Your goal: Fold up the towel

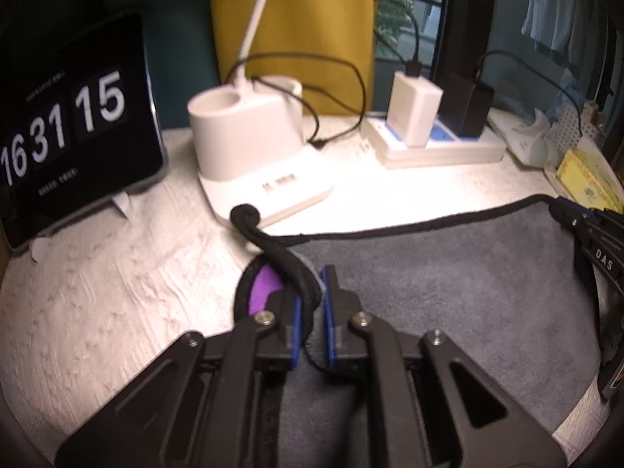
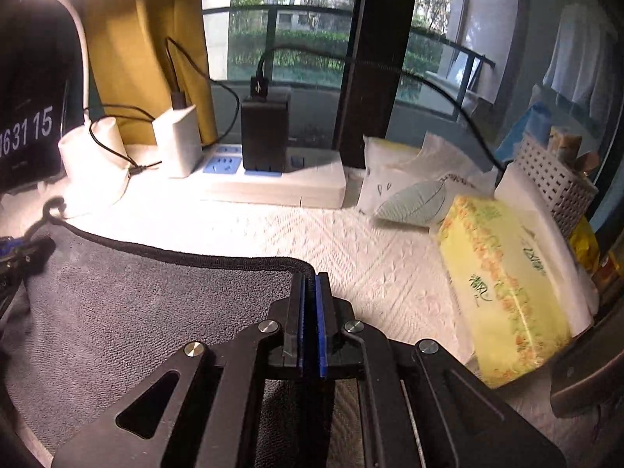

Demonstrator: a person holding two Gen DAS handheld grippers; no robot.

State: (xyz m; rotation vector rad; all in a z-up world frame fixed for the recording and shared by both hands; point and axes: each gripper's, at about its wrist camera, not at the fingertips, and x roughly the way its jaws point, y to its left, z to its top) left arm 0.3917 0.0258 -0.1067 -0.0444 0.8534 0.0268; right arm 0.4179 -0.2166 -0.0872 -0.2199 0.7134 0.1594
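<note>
Towel: grey towel (image 1: 448, 284) with black piping lay flat on the white textured table cover (image 1: 97, 292), its far edge running between my two grippers.
Left grip: my left gripper (image 1: 312, 312) had its jaws nearly shut on the far-left corner, the black hem bunched and curling up between the blue pads; a purple patch (image 1: 263, 286) showed under the lifted corner.
Right grip: my right gripper (image 2: 311, 312) had its jaws clamped on the far-right corner, hem only just inside the pad tips.
Risk of slip: I judged the right hold shallow; any pull could have freed the hem and spoiled the fold.
Risk of skew: the left corner was twisted, so I expected a crooked crease unless both corners travelled evenly.
Obstacles ahead: lamp base (image 1: 265, 148) sat just beyond the left corner, with loose black cable (image 1: 335, 101), power strip (image 2: 273, 183) and chargers behind.
Right side: yellow tissue pack (image 2: 503, 292) lay near my right gripper, close enough to be nudged.
Background: flip clock (image 1: 74, 124) stood far left.
</note>
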